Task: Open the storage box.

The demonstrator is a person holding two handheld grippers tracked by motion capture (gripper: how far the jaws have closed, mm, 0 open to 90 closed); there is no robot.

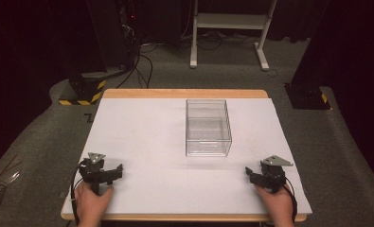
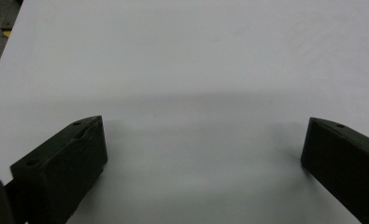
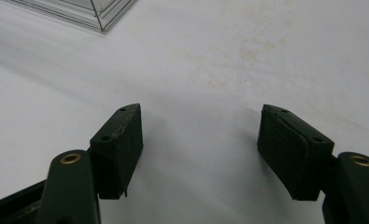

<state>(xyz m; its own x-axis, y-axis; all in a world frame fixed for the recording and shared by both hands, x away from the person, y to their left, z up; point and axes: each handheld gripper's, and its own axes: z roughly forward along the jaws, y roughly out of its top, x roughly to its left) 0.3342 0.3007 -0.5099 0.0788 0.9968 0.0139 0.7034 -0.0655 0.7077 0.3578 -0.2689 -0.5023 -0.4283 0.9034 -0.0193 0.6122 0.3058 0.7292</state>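
Note:
A clear plastic box (image 1: 208, 127) stands on the white table top (image 1: 146, 137), slightly right of the middle; its near corner (image 3: 100, 14) shows at the top left of the right gripper view. My left gripper (image 1: 112, 171) rests near the front left edge, held by a hand, jaws wide apart with nothing between them (image 2: 203, 135). My right gripper (image 1: 251, 174) rests near the front right edge, also open and empty (image 3: 201, 119). Both sit well short of the box.
The table has a wooden rim (image 1: 184, 93) at the back. Beyond it on the floor are a white stand's legs (image 1: 229, 35), cables (image 1: 139, 56) and a yellow-black striped base (image 1: 83, 92). Dark curtains surround the area.

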